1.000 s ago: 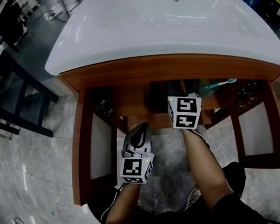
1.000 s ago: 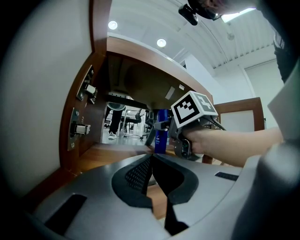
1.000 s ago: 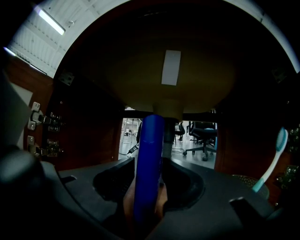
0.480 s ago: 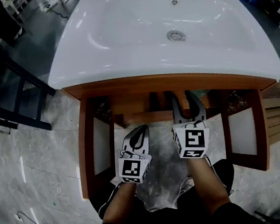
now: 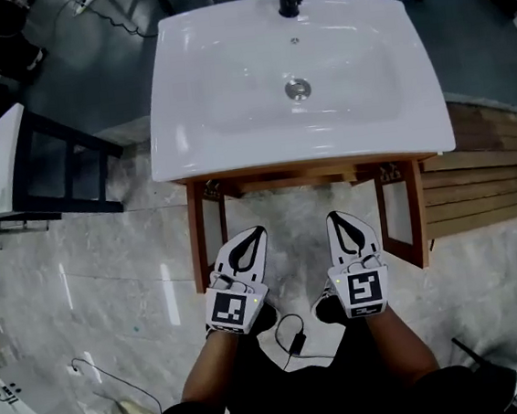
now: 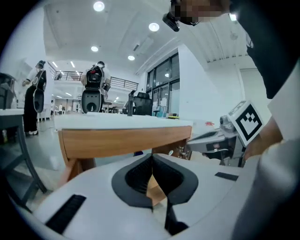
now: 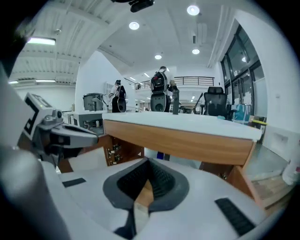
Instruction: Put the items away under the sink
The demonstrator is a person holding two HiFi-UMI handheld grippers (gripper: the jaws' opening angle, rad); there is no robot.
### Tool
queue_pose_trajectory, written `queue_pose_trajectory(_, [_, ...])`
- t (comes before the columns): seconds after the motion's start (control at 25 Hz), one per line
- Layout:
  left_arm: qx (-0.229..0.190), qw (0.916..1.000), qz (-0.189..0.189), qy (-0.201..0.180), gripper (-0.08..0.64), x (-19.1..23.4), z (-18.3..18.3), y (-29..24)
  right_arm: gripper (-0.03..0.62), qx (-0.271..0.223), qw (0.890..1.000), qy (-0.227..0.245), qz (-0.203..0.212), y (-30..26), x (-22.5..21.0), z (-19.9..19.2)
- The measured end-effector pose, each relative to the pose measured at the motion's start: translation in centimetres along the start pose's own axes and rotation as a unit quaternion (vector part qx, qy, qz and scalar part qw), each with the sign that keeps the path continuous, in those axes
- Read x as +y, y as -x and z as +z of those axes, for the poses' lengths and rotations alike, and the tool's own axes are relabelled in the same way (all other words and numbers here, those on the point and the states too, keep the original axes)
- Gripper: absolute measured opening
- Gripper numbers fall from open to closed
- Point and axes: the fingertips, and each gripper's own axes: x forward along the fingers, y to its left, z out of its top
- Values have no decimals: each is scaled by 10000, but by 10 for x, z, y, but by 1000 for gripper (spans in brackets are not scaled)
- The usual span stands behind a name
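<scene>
Head view: left gripper and right gripper, jaws clenched on nothing; sink bare, cabinet doors open; stowing apparently done, only closing left.

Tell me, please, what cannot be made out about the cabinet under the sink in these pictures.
1. Head view: the sink covers the cabinet inside.
2. Gripper views: the left tool and right tool block the opening below the sink, so no items show.
3. Gripper views: distant people are too small.

An open-plan lab or test hall; a freestanding sink vanity on grey tiles, recessed ceiling lights, glass partitions.
</scene>
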Motion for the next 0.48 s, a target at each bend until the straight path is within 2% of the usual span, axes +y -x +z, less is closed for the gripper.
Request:
queue_pose_trajectory(0.2, [136, 9997, 180, 99, 21, -10, 82, 38, 20, 34, 9999, -120, 93, 56, -13, 63])
queue_pose_trajectory(0.48, [-52, 9999, 75, 105, 21, -37, 167, 70, 20, -430, 9983, -389, -4, 110, -17, 149])
